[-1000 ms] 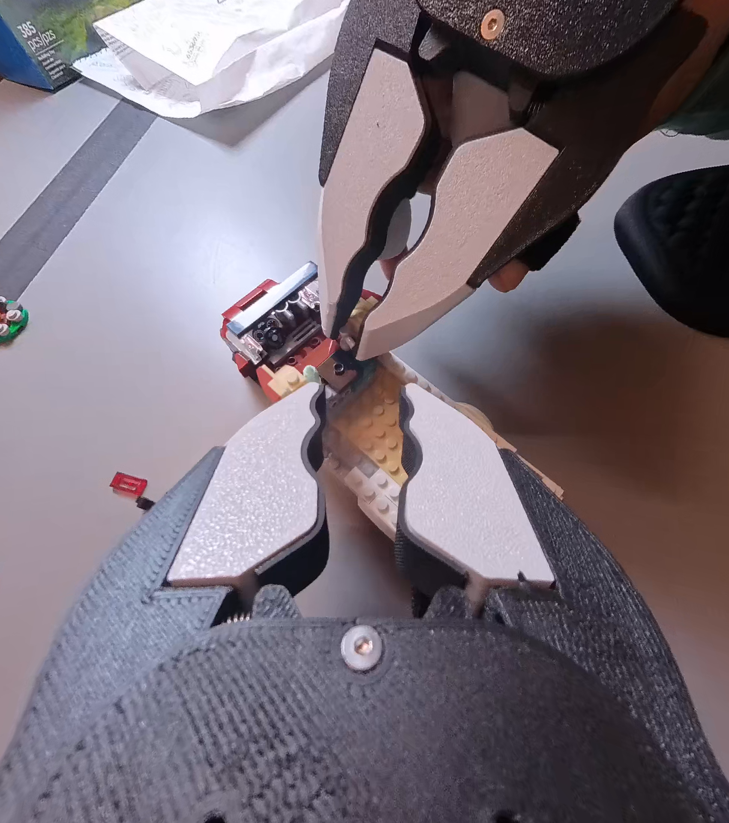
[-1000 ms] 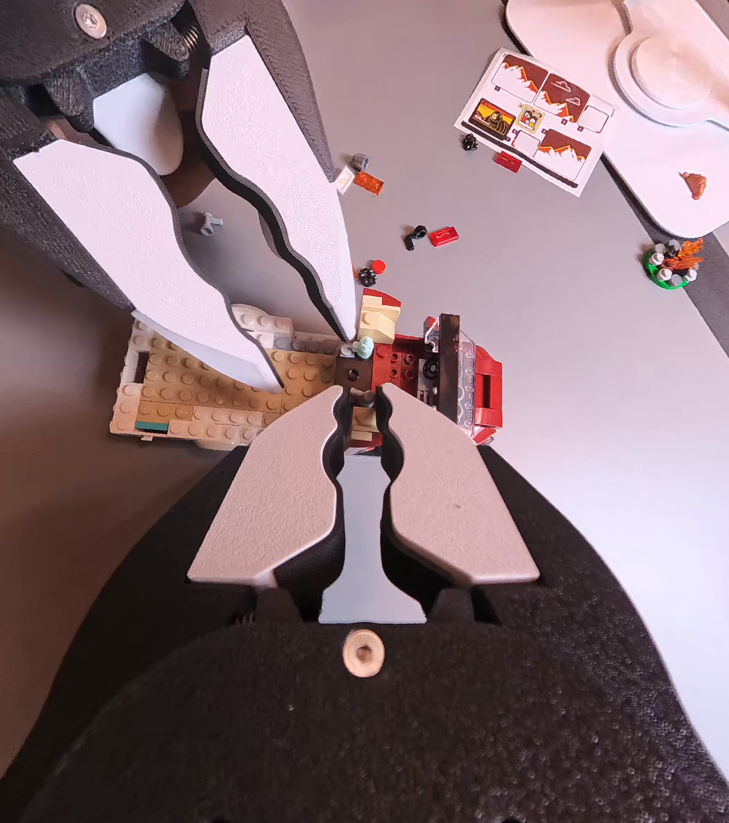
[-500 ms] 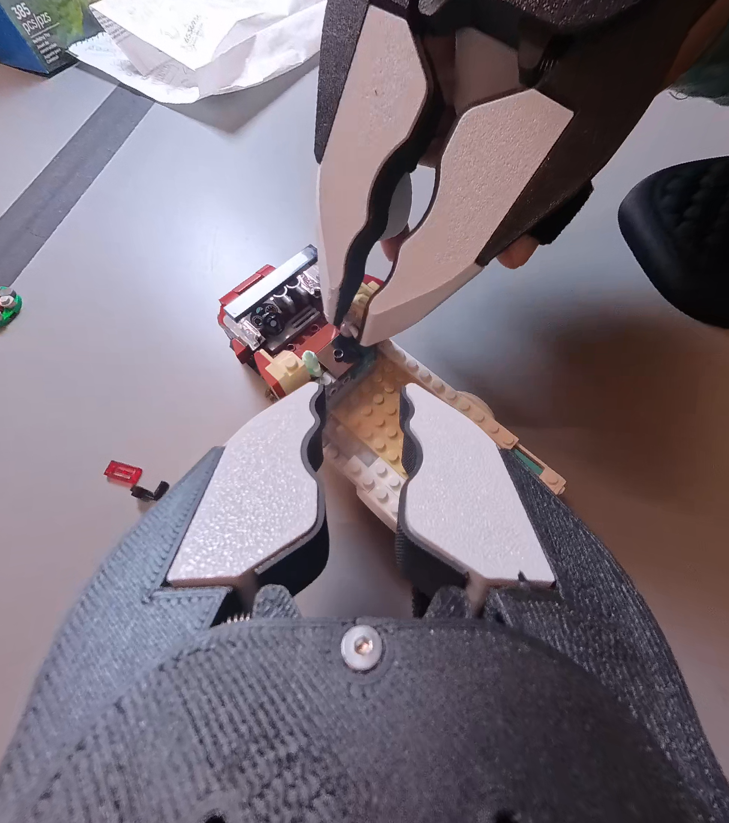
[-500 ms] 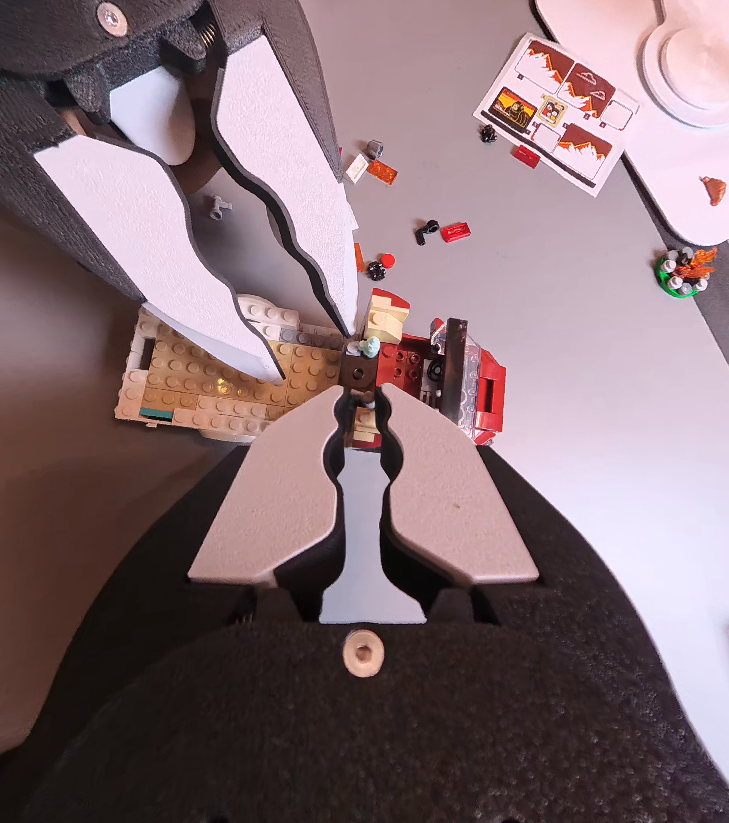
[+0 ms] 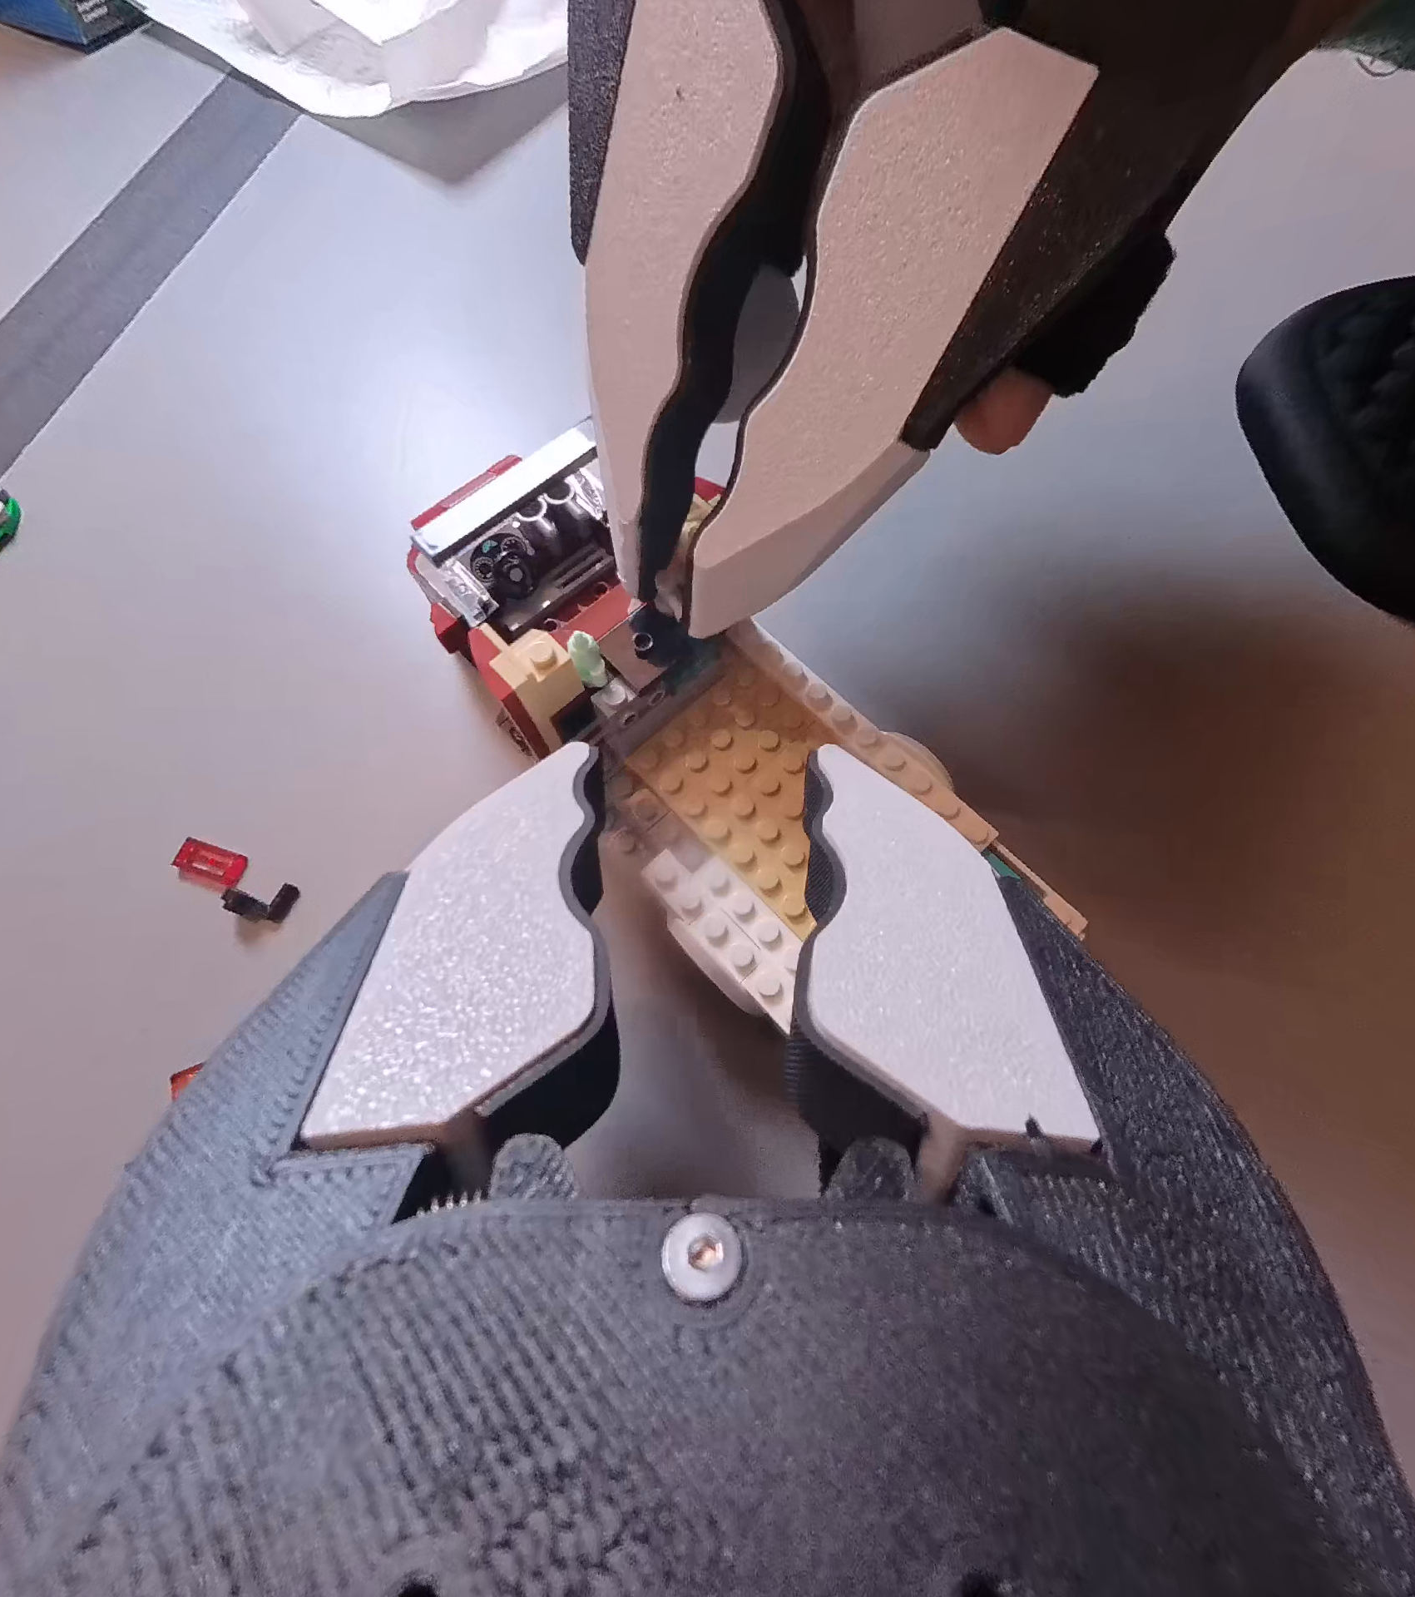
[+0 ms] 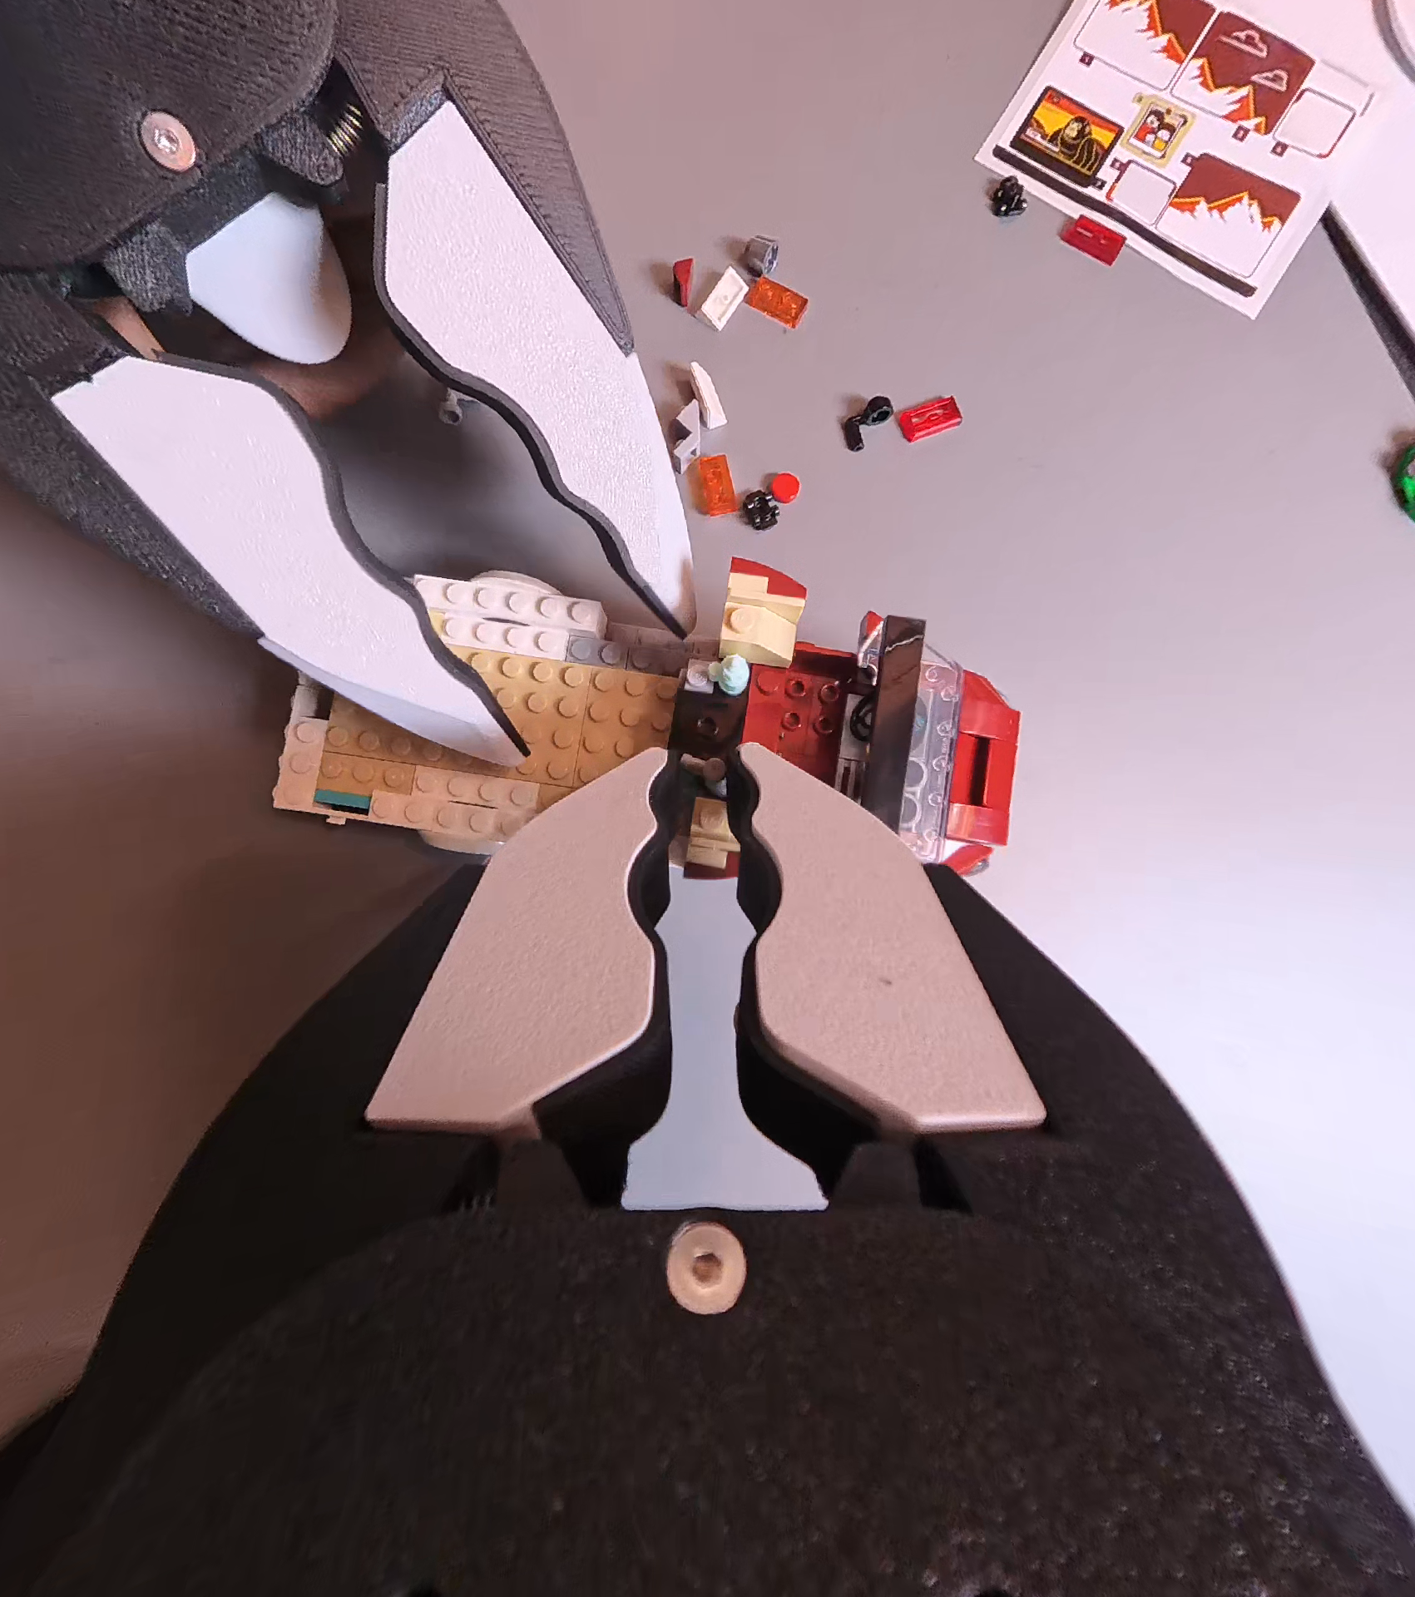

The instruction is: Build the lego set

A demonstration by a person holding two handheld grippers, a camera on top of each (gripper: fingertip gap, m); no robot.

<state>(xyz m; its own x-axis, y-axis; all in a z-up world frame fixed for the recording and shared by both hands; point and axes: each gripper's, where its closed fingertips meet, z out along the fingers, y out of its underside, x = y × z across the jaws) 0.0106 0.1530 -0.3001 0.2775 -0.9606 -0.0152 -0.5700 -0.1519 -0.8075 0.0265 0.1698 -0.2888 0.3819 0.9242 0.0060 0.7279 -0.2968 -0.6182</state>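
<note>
Two grippers meet over one lego vehicle (image 6: pixel 600 726) on your grey tabletop (image 6: pixel 1118 691). Your right gripper (image 6: pixel 704 765) jaws pinch a small grey piece (image 6: pixel 708 767) at its studded tan deck; your left gripper (image 5: pixel 699 760) jaws gape, empty, straddling that deck.

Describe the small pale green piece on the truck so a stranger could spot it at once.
Find the half-built lego truck mid-table, red cab at one end, tan studded bed at the other. Where they meet, beside a black block, stands the pale green piece. It is the only mint-coloured part on the model.
</note>
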